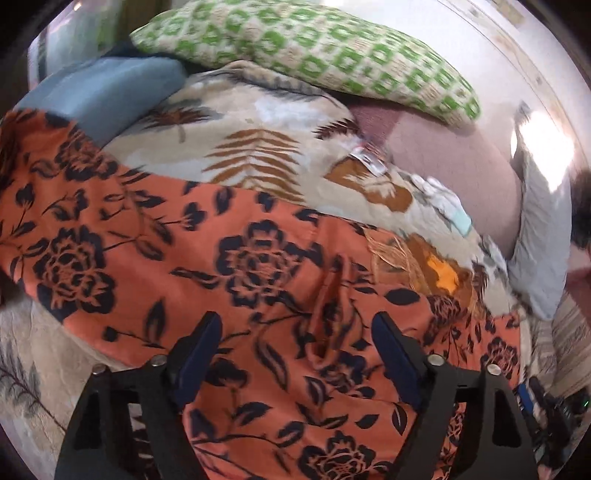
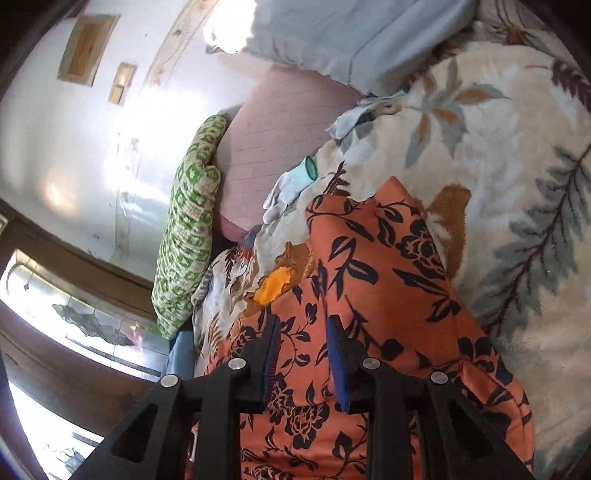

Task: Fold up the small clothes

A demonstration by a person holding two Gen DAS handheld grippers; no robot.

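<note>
An orange garment with a dark floral print [image 1: 207,266] lies spread on a cream leaf-print blanket [image 1: 258,147]. My left gripper [image 1: 295,328] is open just above the garment, its jaws wide apart with nothing between them. In the right wrist view the same garment [image 2: 388,266] lies in a long folded strip on the blanket [image 2: 498,155]. My right gripper [image 2: 301,328] hovers over its near part with the jaws partly open; cloth shows in the gap, and no grip on it is visible.
A green-and-cream patterned pillow [image 1: 314,48] lies at the back, with a blue cushion [image 1: 107,88] to its left. A pale blue pillow [image 2: 351,33] and white gloves [image 2: 291,188] lie by a pink mattress [image 2: 280,122]. A wall and window [image 2: 74,314] are on the left.
</note>
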